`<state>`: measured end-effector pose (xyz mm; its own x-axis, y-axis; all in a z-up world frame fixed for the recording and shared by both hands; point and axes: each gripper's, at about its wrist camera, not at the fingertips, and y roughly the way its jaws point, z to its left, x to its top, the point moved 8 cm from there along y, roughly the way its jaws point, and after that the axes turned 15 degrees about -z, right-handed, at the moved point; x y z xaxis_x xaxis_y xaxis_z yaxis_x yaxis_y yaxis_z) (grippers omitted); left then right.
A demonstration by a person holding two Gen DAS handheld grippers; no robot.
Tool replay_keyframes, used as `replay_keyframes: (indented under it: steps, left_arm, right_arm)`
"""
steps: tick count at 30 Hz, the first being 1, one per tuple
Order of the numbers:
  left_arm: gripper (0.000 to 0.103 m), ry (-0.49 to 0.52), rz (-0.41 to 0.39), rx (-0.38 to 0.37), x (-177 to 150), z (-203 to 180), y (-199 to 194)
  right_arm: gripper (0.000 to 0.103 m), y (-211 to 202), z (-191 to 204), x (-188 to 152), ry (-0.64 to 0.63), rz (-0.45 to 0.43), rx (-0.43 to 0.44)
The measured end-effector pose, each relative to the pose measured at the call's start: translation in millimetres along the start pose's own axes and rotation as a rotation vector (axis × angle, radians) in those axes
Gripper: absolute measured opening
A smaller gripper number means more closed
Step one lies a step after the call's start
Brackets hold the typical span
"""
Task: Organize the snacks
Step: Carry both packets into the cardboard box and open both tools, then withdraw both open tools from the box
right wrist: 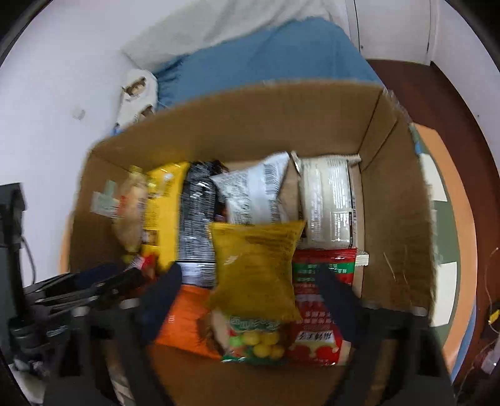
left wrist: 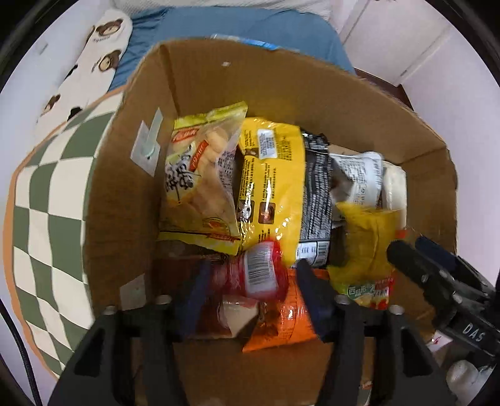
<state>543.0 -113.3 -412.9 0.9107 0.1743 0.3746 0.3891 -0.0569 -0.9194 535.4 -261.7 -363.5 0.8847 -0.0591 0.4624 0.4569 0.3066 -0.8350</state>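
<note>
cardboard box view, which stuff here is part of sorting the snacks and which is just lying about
Job:
brown cardboard box
small red barcode packet
yellow gummy bag
orange packet
left gripper
right gripper

Lying about:
green checkered mat
bear-print pillow
blue blanket

Left gripper (left wrist: 253,290) fingers spread wide; right gripper (right wrist: 253,287) likewise — both angled downward, side by side.

White walls (left wrist: 468,103), white door panels (left wrist: 403,47) at back. Blue-sheeted bed (left wrist: 237,28), bear-print pillow (left wrist: 93,59). Green-and-cream checkered rug (left wrist: 50,200), dark wood floor (right wrist: 443,93).
</note>
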Motion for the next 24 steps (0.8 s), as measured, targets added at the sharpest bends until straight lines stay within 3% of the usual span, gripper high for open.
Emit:
replay_keyframes:
  steps: [2,10,13,24]
  left_arm:
    - [0.086,-0.002,-0.001,0.012,-1,1,5]
    - [0.093,0.033,-0.076,0.046,3,-5,-6]
    - [0.103,0.048,-0.088,0.04,0,-12,-16]
    - [0.103,0.071,-0.203,0.056,-22,-23,-66]
  right_arm:
    - [0.092,7,-6,-3,0.004,0.013,-0.013]
    - [0.097,-6,-22,-6,-0.054,-0.002,-0.089]
    - [0.097,-17,-25,-6,-0.077,-0.022,-0.114]
    - [0.099,-77,-29,-14,-0.116,-0.12,-0.152]
